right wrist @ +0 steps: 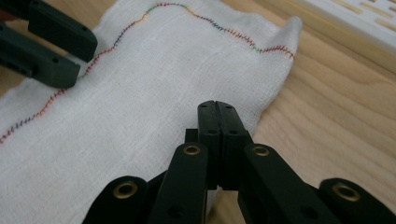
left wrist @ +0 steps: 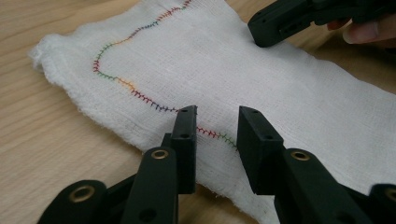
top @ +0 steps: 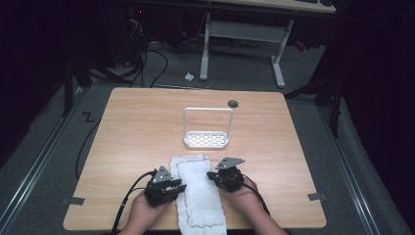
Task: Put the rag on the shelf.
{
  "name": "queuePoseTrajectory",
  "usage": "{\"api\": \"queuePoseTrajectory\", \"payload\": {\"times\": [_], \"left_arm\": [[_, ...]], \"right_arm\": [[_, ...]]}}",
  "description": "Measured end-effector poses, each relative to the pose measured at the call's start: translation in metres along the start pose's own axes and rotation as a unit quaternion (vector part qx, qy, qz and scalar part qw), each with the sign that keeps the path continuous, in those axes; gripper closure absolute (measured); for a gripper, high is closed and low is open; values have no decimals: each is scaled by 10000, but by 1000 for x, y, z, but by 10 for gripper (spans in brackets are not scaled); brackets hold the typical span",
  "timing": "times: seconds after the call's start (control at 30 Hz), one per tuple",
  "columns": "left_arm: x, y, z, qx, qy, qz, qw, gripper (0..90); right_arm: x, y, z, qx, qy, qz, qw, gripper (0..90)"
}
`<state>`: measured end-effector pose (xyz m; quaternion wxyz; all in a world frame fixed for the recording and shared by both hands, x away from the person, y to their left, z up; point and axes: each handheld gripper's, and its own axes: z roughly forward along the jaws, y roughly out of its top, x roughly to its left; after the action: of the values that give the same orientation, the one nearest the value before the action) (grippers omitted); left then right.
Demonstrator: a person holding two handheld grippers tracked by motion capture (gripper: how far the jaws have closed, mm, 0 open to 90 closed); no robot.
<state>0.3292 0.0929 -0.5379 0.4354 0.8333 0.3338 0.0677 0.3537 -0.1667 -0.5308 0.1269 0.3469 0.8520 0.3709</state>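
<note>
Left gripper [top: 179,187]: at the near-left long edge of the cloth, jaws parted a narrow gap, straddling the stitched hem, holding nothing yet.
Right gripper [top: 211,174]: at the opposite long edge, jaws pressed together over the cloth's border; whether any fabric is pinched between them cannot be told.
Cloth [top: 201,196]: white gauzy towel with multicoloured stitching, lying flat and lengthwise on the table [top: 132,132], near end overhanging the front edge, far end just short of the rack.
Rack [top: 207,140]: small white slotted tray with a tall wire hoop, standing beyond the cloth, apart from it.
Step in hand: probably taking hold of both long edges before lifting or folding.
Next move: likely closing the left jaws on the hem, confirming the right side's grip, then raising both sides evenly to avoid bunching.
</note>
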Motion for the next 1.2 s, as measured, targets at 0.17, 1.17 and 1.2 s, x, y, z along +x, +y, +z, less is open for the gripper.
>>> {"api": "queuePoseTrajectory", "payload": {"times": [0.17, 1.17, 1.2], "left_arm": [[-18, 2, 11, -33, -338, 139, 9993, 704], [13, 48, 58, -88, 673, -183, 9975, 787], [13, 48, 58, -88, 659, -190, 9976, 799]], "right_arm": [[8, -28, -28, 17, -109, -155, 9998, 900], [-6, -43, -40, -161, 244, 78, 9995, 809], [-5, -43, -41, -168, 208, 100, 9996, 777]]}}
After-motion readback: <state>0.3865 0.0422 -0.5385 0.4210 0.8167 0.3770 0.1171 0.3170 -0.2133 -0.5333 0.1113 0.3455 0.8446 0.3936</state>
